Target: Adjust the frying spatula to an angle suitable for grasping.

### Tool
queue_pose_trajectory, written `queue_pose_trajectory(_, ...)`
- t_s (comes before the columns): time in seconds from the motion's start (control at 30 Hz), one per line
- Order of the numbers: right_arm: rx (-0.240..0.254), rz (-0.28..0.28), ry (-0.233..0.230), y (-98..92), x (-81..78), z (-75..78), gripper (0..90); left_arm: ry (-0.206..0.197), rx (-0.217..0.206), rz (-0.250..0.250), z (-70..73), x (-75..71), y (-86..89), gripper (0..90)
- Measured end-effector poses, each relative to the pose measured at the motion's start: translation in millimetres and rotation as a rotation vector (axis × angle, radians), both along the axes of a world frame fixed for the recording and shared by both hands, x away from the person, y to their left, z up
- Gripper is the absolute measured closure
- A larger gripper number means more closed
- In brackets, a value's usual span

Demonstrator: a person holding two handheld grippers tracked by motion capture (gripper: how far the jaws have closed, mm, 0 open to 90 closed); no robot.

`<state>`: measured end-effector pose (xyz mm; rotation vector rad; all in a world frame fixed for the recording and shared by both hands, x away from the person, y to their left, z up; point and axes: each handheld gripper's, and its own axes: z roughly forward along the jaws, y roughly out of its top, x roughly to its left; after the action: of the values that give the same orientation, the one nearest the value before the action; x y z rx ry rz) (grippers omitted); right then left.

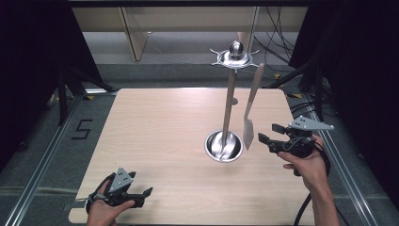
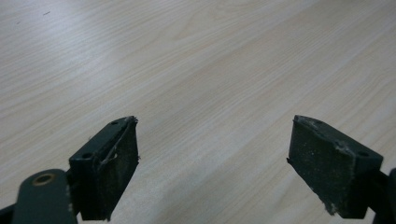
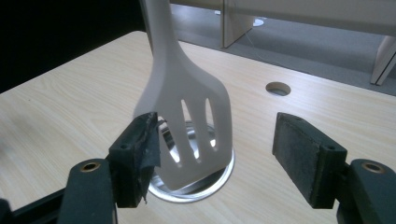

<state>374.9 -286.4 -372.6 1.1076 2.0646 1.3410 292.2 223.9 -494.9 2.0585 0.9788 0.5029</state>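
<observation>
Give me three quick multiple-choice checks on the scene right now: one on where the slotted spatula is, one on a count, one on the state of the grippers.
1. Where does the spatula hang?
A. flat on the table by the left gripper
B. from the metal rack, blade beside the round base
C. inside a drawer

2. How many slots are in its blade?
A. one
B. three
C. six

3. How do the two grippers stand?
A. both open, holding nothing
B. right shut on the spatula
C. left shut on the rack's pole

Answers:
1 B: the high view shows it hanging from the rack's top, blade next to the base.
2 B: the right gripper view shows three slots.
3 A: the left gripper has bare table between its jaws; the right gripper is spread wide at the blade.
</observation>
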Motion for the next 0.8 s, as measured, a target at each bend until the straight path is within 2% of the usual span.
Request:
queue_pose_trajectory(0.03, 0.019, -0.006, 0.028, 1.2, -1.6, -1.2, 32.8, 0.003, -0.002, 0.004, 0.0, -0.2, -0.1, 15.4)
queue_pose_trajectory(0.07, 0.023, -0.006, 0.035, 1.4, -1.6, -2.4, 32.8, 0.006, -0.008, 0.011, -0.6, -0.1, -0.5, 15.4)
queue_pose_trajectory(0.1, 0.001, -0.005, 0.022, -0.1, -0.7, -3.2, 32.7, 0.004, -0.018, 0.012, -0.4, -0.3, -0.8, 15.4)
queue_pose_trajectory(0.17, 0.002, -0.010, 0.048, 0.5, -1.1, -6.6, 32.6, 0.003, -0.019, 0.009, -0.3, -0.1, -1.0, 15.4)
queue_pose_trajectory(0.2, -0.014, 0.002, 0.011, -1.1, 1.5, -8.5, 32.6, 0.004, -0.017, 0.008, -0.1, -0.2, -1.1, 15.4)
queue_pose_trajectory(0.27, 0.002, -0.004, 0.065, 0.0, 0.2, -11.5, 32.5, -0.001, -0.017, -0.003, 0.6, -0.5, -0.9, 15.4)
queue_pose_trajectory(0.33, -0.009, -0.007, 0.054, -0.7, 1.1, -13.5, 32.4, -0.003, -0.016, -0.005, 0.8, -0.3, -0.7, 15.4)
queue_pose_trajectory(0.4, 0.009, -0.002, 0.076, 0.7, 0.8, -15.8, 32.4, -0.001, -0.013, -0.006, 0.5, -0.2, -0.6, 15.4)
queue_pose_trajectory(0.47, -0.018, 0.001, 0.040, -0.5, 3.0, -18.0, 32.1, -0.002, -0.013, -0.006, 0.5, -0.3, -1.0, 15.4)
queue_pose_trajectory(0.5, -0.024, -0.005, 0.062, -0.5, 1.2, -17.3, 32.1, -0.002, -0.015, -0.007, 0.6, -0.3, -1.3, 15.4)
queue_pose_trajectory(0.57, -0.014, 0.000, 0.050, -0.5, 0.8, -18.7, 32.1, 0.000, -0.011, -0.009, 0.6, -0.3, -1.9, 15.4)
queue_pose_trajectory(0.6, -0.028, 0.007, 0.035, -2.1, 1.7, -19.0, 32.1, 0.001, -0.009, -0.011, 0.5, -0.3, -1.9, 15.5)
queue_pose_trajectory(0.63, -0.030, 0.007, 0.034, -2.5, 1.5, -19.3, 32.1, 0.008, -0.011, 0.002, -0.4, -0.1, -2.6, 15.4)
queue_pose_trajectory(0.67, -0.012, 0.000, 0.065, -1.9, -0.3, -19.2, 32.0, 0.006, -0.029, 0.003, -0.8, -0.2, -3.6, 15.4)
queue_pose_trajectory(0.7, -0.019, -0.001, 0.057, -3.2, -0.4, -19.2, 31.9, 0.003, -0.031, 0.002, -0.9, 0.1, -3.7, 15.4)
queue_pose_trajectory(0.8, -0.017, -0.005, 0.058, -4.4, -1.8, -20.6, 31.9, 0.001, -0.007, -0.014, 0.5, 1.2, -2.3, 15.4)
